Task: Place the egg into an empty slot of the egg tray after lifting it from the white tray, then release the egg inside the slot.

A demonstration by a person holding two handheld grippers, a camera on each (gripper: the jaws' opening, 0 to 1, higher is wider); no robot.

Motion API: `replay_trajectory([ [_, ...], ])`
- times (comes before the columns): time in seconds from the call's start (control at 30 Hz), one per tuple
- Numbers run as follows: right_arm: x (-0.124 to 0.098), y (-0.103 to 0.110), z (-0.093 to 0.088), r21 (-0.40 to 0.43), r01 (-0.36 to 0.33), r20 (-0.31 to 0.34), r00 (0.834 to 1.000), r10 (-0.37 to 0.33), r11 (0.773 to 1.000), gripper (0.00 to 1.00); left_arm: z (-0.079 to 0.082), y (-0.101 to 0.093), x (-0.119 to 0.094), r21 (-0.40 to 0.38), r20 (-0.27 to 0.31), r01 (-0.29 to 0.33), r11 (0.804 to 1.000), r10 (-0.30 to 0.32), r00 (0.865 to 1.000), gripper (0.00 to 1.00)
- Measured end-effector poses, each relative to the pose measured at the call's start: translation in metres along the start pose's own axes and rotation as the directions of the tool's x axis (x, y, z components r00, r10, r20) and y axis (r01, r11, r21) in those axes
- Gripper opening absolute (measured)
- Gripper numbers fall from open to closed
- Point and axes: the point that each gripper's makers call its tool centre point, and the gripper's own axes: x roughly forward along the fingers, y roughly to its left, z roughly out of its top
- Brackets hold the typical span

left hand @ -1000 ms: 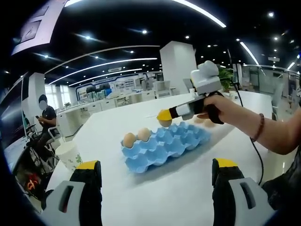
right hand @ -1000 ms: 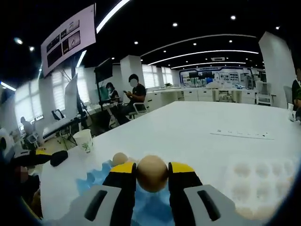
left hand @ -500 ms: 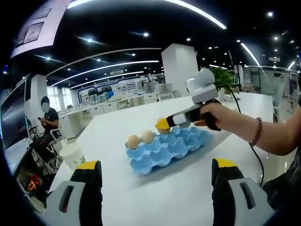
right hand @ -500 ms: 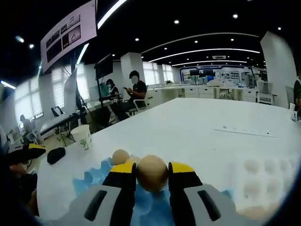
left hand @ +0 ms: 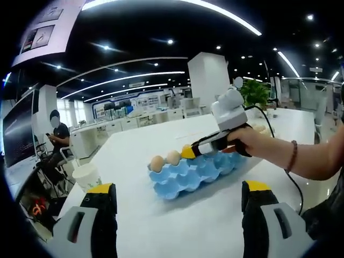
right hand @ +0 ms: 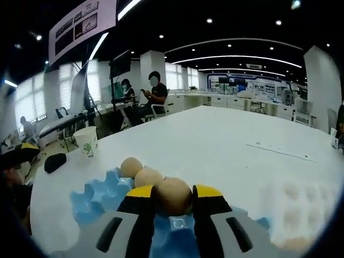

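Note:
A blue egg tray [left hand: 194, 169] lies on the white table with two brown eggs [left hand: 165, 160] in its far left slots. My right gripper [left hand: 189, 152], held by a hand, reaches over that tray from the right. It is shut on a third brown egg [right hand: 174, 195], low over the blue egg tray [right hand: 91, 199], just right of the two seated eggs [right hand: 139, 172]. My left gripper [left hand: 174, 199] hangs open near the table's front, apart from the tray, its yellow-tipped fingers [left hand: 100, 189] wide with nothing between them. The white tray [right hand: 293, 207] lies at the right.
A paper cup [left hand: 88, 176] stands left of the egg tray, near the table edge, the same paper cup [right hand: 86, 141] at the left in the right gripper view. People sit at desks beyond the table [right hand: 226, 142]. A thin strip [right hand: 279, 151] lies further along it.
My right gripper has come down with the egg, from above the tray to just over a slot beside the two seated eggs. The left gripper stays open and nearly still.

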Motion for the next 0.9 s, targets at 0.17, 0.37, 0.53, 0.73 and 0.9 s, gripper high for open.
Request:
replay_trajectory([
  [0.17, 0.001, -0.003, -0.002, 0.024, -0.006, -0.001, 1.000, 0.006, 1.000, 0.28, -0.002, 0.000, 0.002, 0.001, -0.005, 0.002, 1.000, -0.002, 1.000, 0.99],
  [0.37, 0.001, -0.003, 0.001, 0.012, -0.020, 0.010, 1.000, 0.020, 1.000, 0.27, -0.003, -0.003, 0.006, -0.002, -0.013, 0.010, 1.000, -0.010, 1.000, 0.99],
  [0.53, -0.005, -0.006, 0.007, 0.006, -0.013, 0.031, 0.999, 0.013, 1.000, 0.31, -0.003, -0.004, 0.007, -0.001, -0.013, 0.016, 1.000, -0.016, 1.000, 0.99],
  [0.73, -0.013, -0.008, 0.009, 0.002, -0.011, 0.045, 0.999, 0.011, 1.000, 0.39, -0.003, -0.006, 0.008, -0.004, -0.017, 0.020, 1.000, -0.020, 1.000, 0.99],
  [0.9, -0.020, -0.012, 0.010, 0.003, 0.000, 0.052, 0.999, 0.000, 1.000, 0.45, -0.003, -0.008, 0.008, -0.005, -0.016, 0.025, 1.000, -0.025, 1.000, 1.00],
])
